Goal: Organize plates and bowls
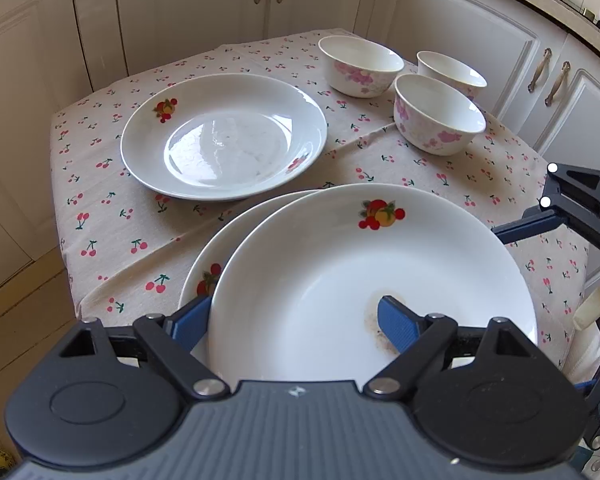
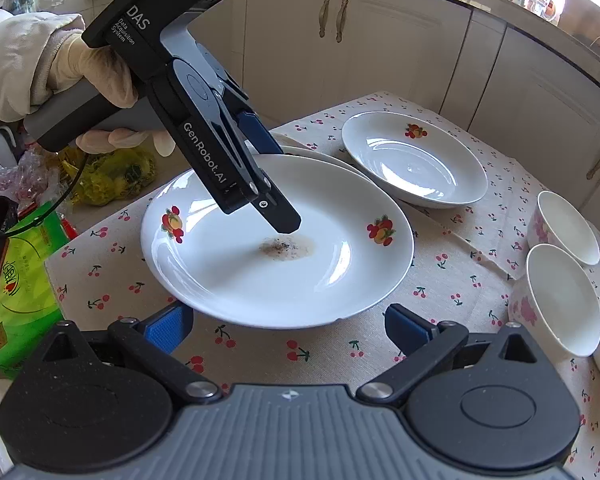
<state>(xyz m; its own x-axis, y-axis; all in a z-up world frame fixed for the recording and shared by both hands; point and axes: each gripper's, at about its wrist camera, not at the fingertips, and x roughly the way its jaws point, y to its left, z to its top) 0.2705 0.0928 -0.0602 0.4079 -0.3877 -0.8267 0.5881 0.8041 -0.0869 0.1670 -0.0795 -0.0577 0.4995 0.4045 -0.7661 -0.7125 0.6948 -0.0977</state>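
On the cherry-print clothed desk (image 1: 112,216), a stained white fruit-print plate (image 2: 276,264), gripped at its rim by the left tongs (image 1: 296,322), overlaps a second; a third plate (image 1: 224,136) and three pink-flowered bowls (image 1: 438,114) remain unstacked. The right tongs (image 2: 288,330) hover wide, empty.

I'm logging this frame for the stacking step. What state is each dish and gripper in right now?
Stained plate: tilted, raised, overlapping the plate beneath, brown residue at its centre.
Lower plate: on the tablecloth, mostly covered.
Far plate: alone, upright, looks clean.
Three bowls: upright, unstacked, clustered.
Left gripper: straddling the stained plate's rim, one finger above, one below; contact unclear.
Right gripper: open, empty, beside the plate.
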